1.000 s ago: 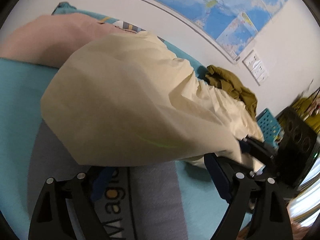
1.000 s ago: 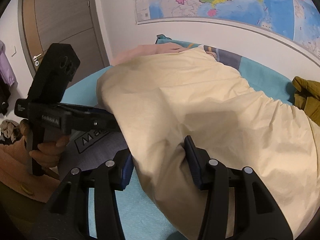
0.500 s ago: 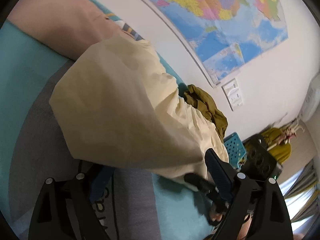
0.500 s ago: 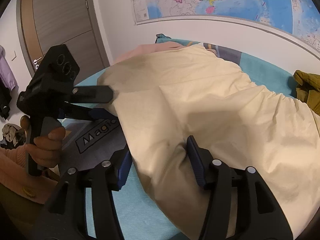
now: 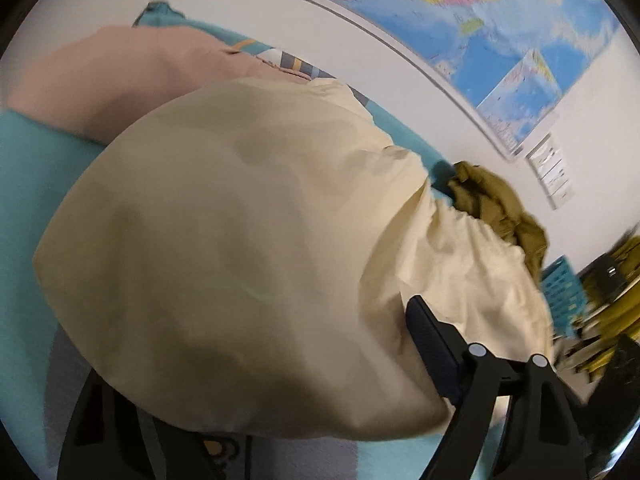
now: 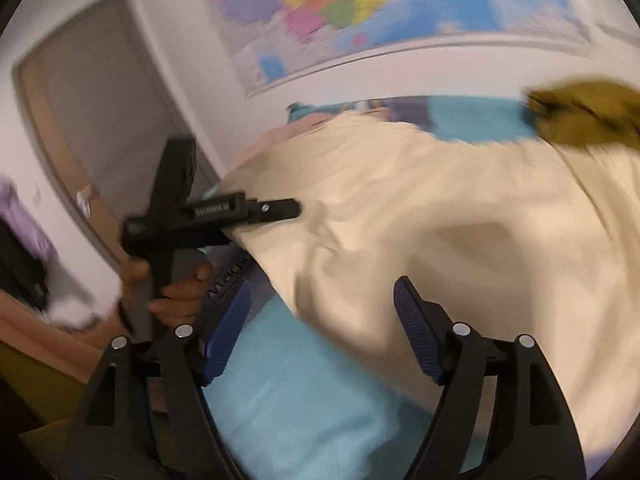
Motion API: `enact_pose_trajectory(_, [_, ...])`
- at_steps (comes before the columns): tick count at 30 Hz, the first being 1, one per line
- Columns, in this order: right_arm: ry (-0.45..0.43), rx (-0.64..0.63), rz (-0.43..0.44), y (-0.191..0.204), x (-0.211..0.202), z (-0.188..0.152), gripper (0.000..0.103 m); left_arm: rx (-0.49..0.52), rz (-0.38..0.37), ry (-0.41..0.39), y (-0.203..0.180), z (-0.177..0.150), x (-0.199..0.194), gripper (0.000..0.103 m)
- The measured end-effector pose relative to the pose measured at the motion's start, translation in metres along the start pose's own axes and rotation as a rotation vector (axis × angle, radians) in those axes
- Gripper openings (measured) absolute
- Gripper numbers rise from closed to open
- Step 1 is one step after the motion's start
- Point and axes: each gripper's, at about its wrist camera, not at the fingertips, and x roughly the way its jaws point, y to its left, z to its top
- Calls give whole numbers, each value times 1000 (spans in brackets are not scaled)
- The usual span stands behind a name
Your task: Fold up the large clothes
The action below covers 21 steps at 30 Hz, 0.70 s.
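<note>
A large cream garment (image 5: 248,248) lies spread on the teal bed (image 5: 28,168), also seen in the right wrist view (image 6: 460,232). My left gripper (image 5: 280,396) stands wide open around the garment's near edge; the cloth covers its left finger, and the right finger (image 5: 432,356) shows. From the right wrist view the left gripper (image 6: 276,210) reaches over the cloth's left edge. My right gripper (image 6: 320,328) is open and empty, its fingers wide apart just in front of the garment's edge, over the teal sheet (image 6: 304,392).
An olive garment (image 5: 500,208) lies bunched on the bed by the wall. A pink pillow (image 5: 132,76) is at the head. A grey mat with lettering (image 5: 224,456) lies under the cream cloth. A blue basket (image 5: 564,296) stands past the bed. A door (image 6: 100,120) is at left.
The right gripper has pulled back off the cream cloth and swung, now blurred. The left gripper has pushed further in, so the cloth covers its left finger.
</note>
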Motion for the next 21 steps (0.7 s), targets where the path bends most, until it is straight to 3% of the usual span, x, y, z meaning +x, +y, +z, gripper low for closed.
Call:
enact_pose_trajectory(7, [-89, 351, -47, -70, -78, -52, 79, 48, 59, 11, -6, 1, 2, 80])
enact_pose_trajectory(10, [-104, 468, -119, -89, -98, -75, 82, 68, 76, 15, -8, 1, 3, 80])
enact_pose_trajectory(13, [-89, 550, -195, -101, -102, -85, 81, 72, 70, 25, -7, 2, 3, 80])
enact_pose_trajectory(17, [-142, 581, -260, -111, -99, -79, 81, 69, 61, 35, -6, 4, 4, 81])
enact_pose_trajectory(21, [-191, 591, -290, -120, -84, -65, 90, 65, 47, 45, -5, 5, 4, 81])
